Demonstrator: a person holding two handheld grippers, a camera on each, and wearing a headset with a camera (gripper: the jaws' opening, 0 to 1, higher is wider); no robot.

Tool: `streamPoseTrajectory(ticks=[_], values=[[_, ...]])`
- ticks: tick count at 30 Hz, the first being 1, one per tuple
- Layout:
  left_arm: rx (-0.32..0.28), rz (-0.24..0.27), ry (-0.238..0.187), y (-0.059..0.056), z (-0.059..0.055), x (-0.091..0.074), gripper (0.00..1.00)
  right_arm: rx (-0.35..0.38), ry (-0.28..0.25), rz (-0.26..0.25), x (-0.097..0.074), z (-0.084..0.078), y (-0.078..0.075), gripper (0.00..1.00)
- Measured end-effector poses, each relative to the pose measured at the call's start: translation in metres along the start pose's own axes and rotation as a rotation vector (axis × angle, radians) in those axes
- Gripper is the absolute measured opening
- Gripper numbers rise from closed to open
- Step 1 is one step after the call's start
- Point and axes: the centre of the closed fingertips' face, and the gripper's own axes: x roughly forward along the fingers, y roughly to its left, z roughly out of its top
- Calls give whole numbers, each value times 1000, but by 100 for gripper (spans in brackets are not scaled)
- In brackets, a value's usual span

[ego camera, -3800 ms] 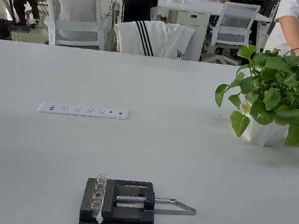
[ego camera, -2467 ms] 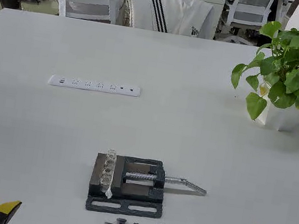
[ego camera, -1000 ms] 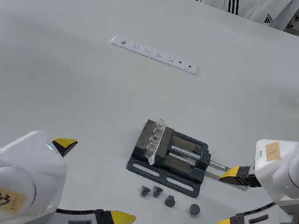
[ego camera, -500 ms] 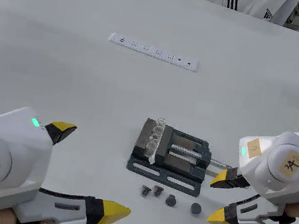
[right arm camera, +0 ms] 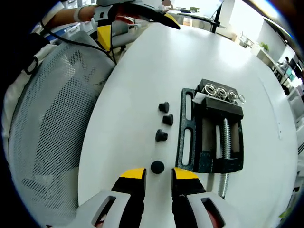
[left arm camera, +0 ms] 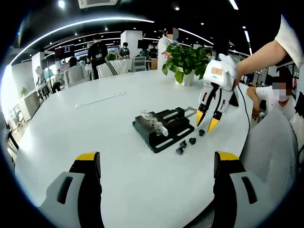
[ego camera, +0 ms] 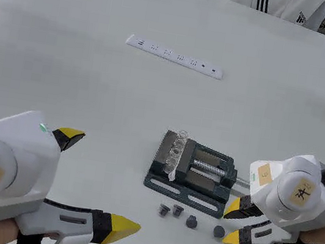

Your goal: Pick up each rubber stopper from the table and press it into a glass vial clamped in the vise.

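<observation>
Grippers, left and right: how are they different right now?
The left gripper has its jaws spread wide; the right gripper has its jaws closer together. The left gripper is off to one side of the vise, away from the stoppers; the right gripper's tips sit right by the end stopper. Both are white with yellow jaw tips, and both are open, holding nothing.
</observation>
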Motion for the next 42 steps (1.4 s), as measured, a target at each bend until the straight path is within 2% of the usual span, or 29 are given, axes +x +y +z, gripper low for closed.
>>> streamPoseTrajectory(ticks=[8, 20, 42], values=[[-7, -1, 2, -3, 0, 2, 99, -30, 14, 8, 7, -1, 2, 14], [-14, -1, -4, -4, -1, 3, 99, -32, 22, 11, 9, -4, 2, 9], [-22, -12, 9, -5, -8, 4, 98, -29, 16, 19, 10, 2, 0, 10]])
